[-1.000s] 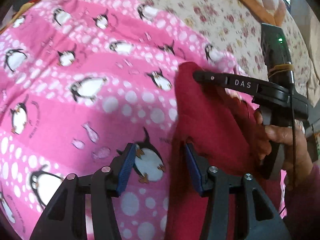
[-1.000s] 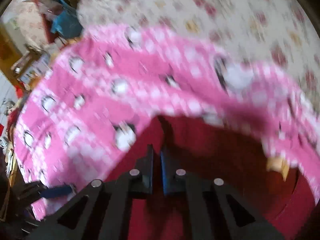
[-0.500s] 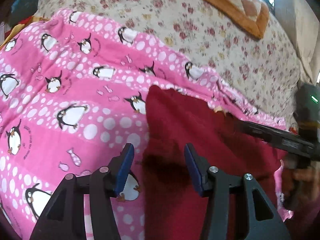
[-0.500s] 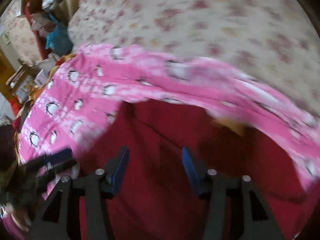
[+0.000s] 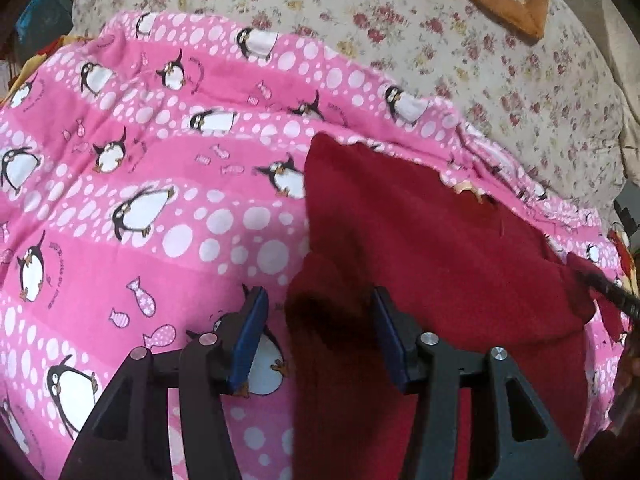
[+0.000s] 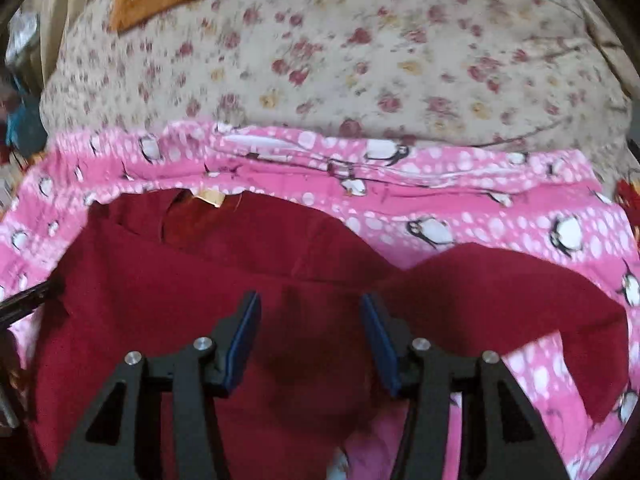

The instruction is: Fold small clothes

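Garment: dark red piece of small clothing (image 6: 256, 264), lying spread on the pink penguin blanket (image 5: 132, 184); from my right camera I see a sleeve (image 6: 520, 292) reaching out to the right, not yet folded in.
Left side of garment: in my left camera its left edge (image 5: 310, 216) runs straight, which I take for a fold already laid there.
Label: small tan tag (image 6: 210, 199) at the far edge, by what looks like the neckline; the picture is soft there, so I would not swear to it.
Right gripper (image 6: 310, 340): over the middle of the red cloth, jaws apart with nothing pinched; they have just eased in slightly after springing open.
Left gripper (image 5: 316, 336): jaws apart, straddling the near left edge of the garment; I see no pad pressing the cloth, so I call it free.
Step in hand: I judge I am between folds, one side done and released, heading for the other side.
Next move: bring my right gripper over to the loose sleeve, pinch near its end, lift just clear, and carry it across onto the body; my left should steady the folded edge.
Surroundings: floral bedspread (image 6: 360, 60) beyond the blanket, with an orange-bordered cushion (image 5: 500, 4) at the far side.
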A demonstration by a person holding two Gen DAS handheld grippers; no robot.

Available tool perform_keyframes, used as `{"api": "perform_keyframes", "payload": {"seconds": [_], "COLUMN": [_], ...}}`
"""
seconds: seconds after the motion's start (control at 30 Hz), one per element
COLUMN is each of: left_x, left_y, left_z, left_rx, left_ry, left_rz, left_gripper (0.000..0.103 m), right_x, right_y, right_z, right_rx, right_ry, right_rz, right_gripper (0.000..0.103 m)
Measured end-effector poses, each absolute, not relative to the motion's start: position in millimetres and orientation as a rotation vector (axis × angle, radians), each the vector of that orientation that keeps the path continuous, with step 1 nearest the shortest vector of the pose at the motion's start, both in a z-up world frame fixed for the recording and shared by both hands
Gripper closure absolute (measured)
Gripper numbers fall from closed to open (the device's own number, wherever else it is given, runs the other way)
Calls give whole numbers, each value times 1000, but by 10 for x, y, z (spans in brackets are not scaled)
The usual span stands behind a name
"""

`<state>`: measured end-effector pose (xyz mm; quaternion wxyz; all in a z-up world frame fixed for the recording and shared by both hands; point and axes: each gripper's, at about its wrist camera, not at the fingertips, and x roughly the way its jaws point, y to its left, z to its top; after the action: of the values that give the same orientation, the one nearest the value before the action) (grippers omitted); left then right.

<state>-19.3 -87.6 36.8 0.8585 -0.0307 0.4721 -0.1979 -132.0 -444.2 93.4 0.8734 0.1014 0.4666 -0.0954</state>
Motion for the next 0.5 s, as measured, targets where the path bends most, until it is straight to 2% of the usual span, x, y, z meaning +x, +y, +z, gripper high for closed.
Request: {"api": "perform_keyframes", "payload": {"seconds": [0.27,0.5], "left_x": [-390,-498], "left_y": [-1062,-1150], "left_z": [623,604], "left_rx": [6,88], "left_ry": [874,855], "left_rz": [-458,-449], "left_gripper": [71,71], "right_x": [-1456,-1562], "right_y": [-4266,-4137], "right_z": [499,739], "right_rx": [185,221], "right_ry": [1059,1047], "right_rz": [-194,-158], "right_gripper": [48,47]}}
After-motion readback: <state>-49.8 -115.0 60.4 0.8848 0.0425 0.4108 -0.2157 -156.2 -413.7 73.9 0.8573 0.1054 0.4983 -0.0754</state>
